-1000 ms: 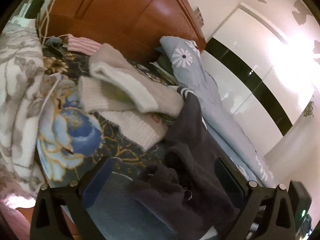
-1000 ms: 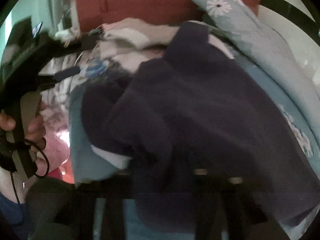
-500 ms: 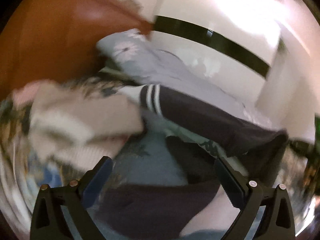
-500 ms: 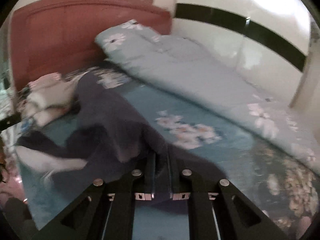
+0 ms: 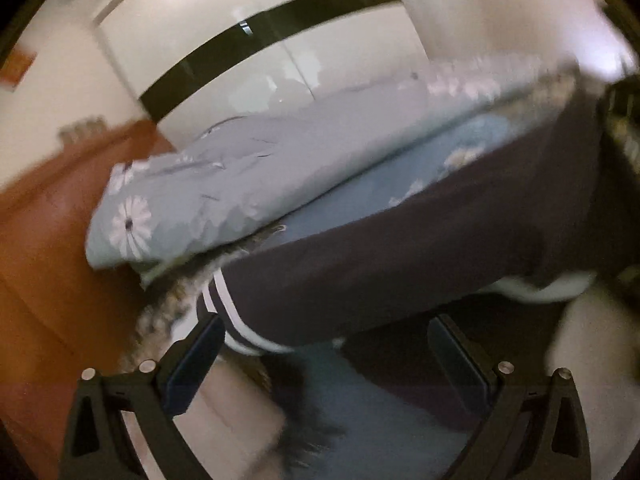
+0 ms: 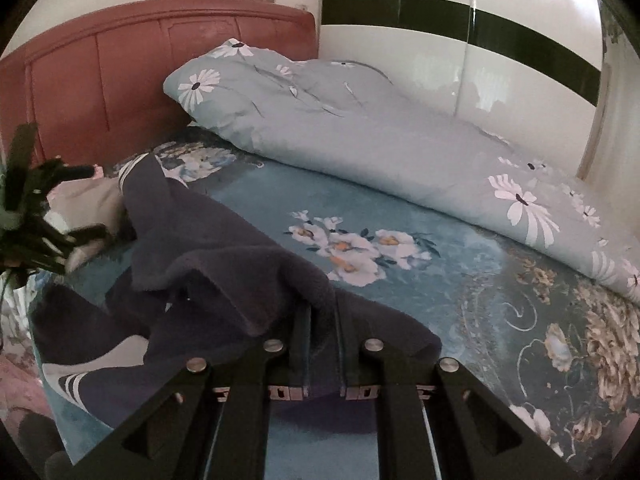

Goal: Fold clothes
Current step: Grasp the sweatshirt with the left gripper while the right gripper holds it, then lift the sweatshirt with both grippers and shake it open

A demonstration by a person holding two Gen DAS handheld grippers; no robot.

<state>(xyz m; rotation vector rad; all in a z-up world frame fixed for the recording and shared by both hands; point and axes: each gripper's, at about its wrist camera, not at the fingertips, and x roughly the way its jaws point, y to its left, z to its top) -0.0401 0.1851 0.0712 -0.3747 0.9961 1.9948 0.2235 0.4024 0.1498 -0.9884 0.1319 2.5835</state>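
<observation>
A dark navy garment point(image 6: 224, 264) with white-striped cuffs point(image 6: 68, 380) lies across the blue floral bed sheet point(image 6: 460, 280). My right gripper point(image 6: 322, 316) is shut on a fold of its edge, low over the sheet. The left wrist view is blurred. There the same garment point(image 5: 420, 248) stretches across the middle, and one striped cuff point(image 5: 228, 316) lies by the left finger. My left gripper point(image 5: 324, 344) is open, its fingers wide apart and close above the cloth. The left gripper's body point(image 6: 32, 216) is a dark blur at the left edge of the right wrist view.
A pale blue quilt with daisies point(image 6: 360, 120) lies bunched along the far side of the bed. Behind it are a red-brown headboard point(image 6: 100, 68) and a white wardrobe with a dark band point(image 6: 500, 40). Light-coloured clothes point(image 6: 88, 200) are piled near the headboard.
My right gripper has pulled the dark garment out of the heap and to the right, stretching it over the sheet. My left gripper has swung right, away from the clothes pile, and stayed open.
</observation>
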